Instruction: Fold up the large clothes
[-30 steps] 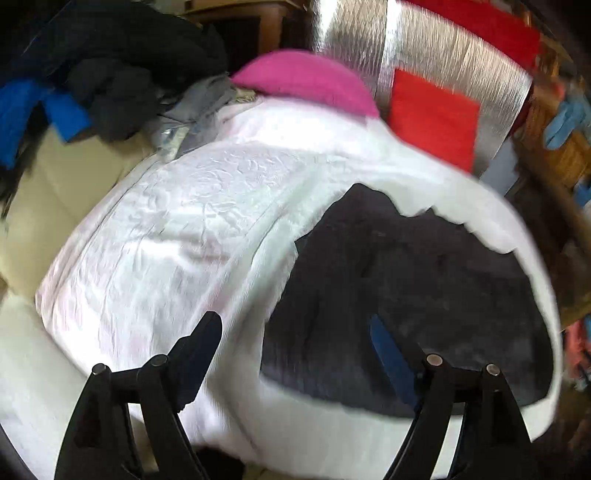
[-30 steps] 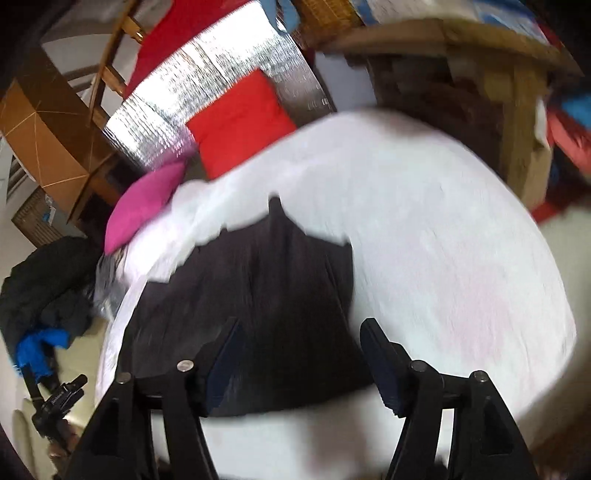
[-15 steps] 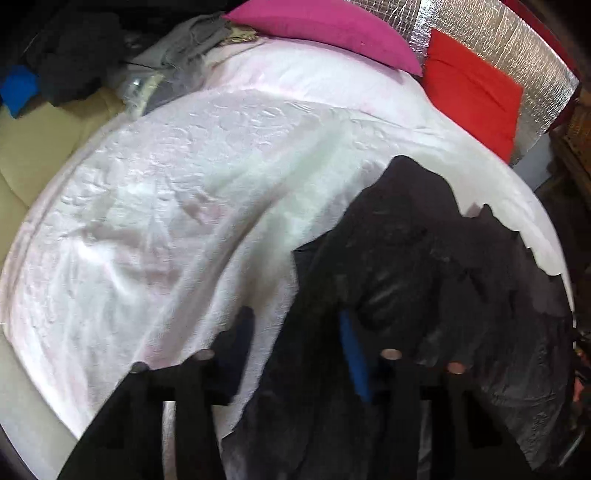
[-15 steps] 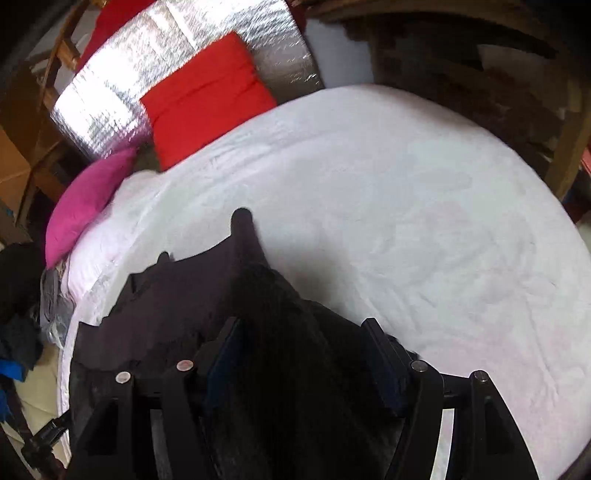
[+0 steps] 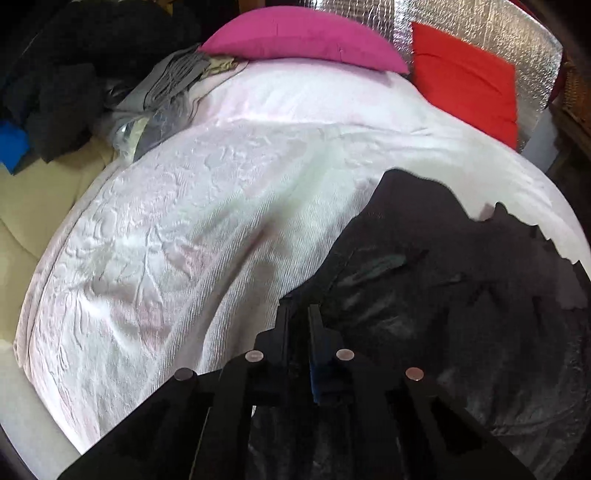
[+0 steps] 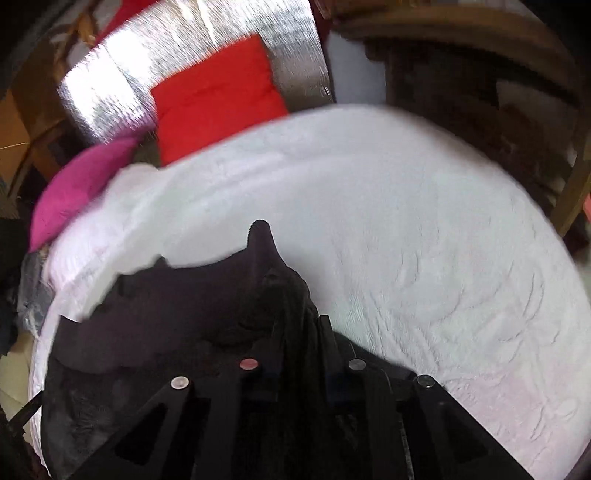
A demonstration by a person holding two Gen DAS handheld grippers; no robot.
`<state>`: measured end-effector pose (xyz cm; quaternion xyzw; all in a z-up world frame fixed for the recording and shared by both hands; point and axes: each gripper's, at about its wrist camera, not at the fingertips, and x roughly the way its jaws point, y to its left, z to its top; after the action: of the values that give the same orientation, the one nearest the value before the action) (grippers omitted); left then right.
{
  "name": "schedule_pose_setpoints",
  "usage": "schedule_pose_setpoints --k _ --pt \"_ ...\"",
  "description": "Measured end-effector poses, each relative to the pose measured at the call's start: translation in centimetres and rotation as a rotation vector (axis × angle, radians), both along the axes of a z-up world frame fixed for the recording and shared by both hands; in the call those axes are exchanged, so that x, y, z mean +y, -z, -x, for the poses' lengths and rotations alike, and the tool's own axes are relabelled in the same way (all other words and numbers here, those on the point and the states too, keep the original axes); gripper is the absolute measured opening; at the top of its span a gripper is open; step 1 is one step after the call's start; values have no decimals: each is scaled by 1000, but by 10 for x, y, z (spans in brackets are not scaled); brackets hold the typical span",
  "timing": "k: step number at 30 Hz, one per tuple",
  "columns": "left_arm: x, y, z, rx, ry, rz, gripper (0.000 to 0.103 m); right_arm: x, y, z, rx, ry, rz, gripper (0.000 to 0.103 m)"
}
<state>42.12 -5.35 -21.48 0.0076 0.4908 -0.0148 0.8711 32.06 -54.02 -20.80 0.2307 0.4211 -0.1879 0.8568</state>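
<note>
A large black garment lies spread on the white bed cover. In the left wrist view my left gripper is shut on the garment's left edge, and a thin layer of cloth runs between its fingers. The right wrist view shows the same garment gathered into a ridge near its right edge. My right gripper is closing its jaws on that ridge, and bunched black fabric fills the narrow gap between the pads. A pointed corner of the garment sticks up beyond the right fingertips.
A pink pillow and a red pillow lean on a silver foil sheet at the head of the bed. Dark clothes are piled at the far left. Wooden furniture stands beyond the bed's right side.
Both grippers dropped from above the bed onto the black garment and went from wide open to shut on its cloth, the left at the left edge, the right near the right edge.
</note>
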Motion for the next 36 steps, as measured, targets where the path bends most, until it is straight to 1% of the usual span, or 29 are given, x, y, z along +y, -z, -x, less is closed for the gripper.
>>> schedule_pose_setpoints --k 1,2,4,5,6,7,8,9,10,12,15,17,20,22,25,28,33,34,35,36 --pt "-1 -3 4 -11 3 -12 9 -3 4 0 10 2 -34 17" --pt "-3 -6 9 -28 11 -28 9 -5 3 3 2 2 -56 21" --pt "-5 -14 18 -58 24 -47 10 -9 -6 10 -33 4 -98 21" --pt "-5 -18 23 -73 34 -49 13 -11 -10 16 -49 2 -120 23" --pt "-5 -21 27 -86 41 -49 20 -12 -14 22 -64 -1 -139 28" --pt "-4 -26 32 -109 44 -53 24 -14 -16 25 -71 -2 -151 32" --pt "-4 -31 37 -130 44 -59 31 -15 -19 33 -81 -2 -172 49" --pt "-3 -35 42 -154 46 -69 37 -15 -22 40 -90 -5 -190 76" --pt "-2 -39 46 -173 49 -76 39 -16 -24 47 -110 -9 -204 81" --pt "-2 -46 54 -211 54 -89 40 -13 -31 58 -145 -6 -188 81" --pt "0 -55 64 -246 69 -99 41 -10 -39 67 -156 -34 -135 81" --pt "0 -57 68 -262 76 -112 41 -10 -42 73 -156 -42 -118 81" --pt "2 -60 74 -290 84 -136 43 -15 -43 81 -162 -50 -135 81" --pt "3 -60 75 -292 80 -133 44 -19 -43 90 -169 -42 -159 81" --pt "4 -60 75 -292 69 -136 44 -20 -40 90 -172 -57 -193 81" --pt "2 -61 75 -296 69 -141 44 -11 -39 83 -158 -84 -164 81" --pt "-3 -58 74 -294 78 -157 44 11 -23 58 -56 -118 -99 79" --pt "-4 -57 74 -292 79 -160 44 14 -19 54 -35 -121 -79 79" --pt "-4 -56 74 -289 79 -162 44 18 -15 50 -11 -126 -56 71" --pt "-4 -55 73 -287 79 -163 44 21 -11 46 12 -128 -37 59"
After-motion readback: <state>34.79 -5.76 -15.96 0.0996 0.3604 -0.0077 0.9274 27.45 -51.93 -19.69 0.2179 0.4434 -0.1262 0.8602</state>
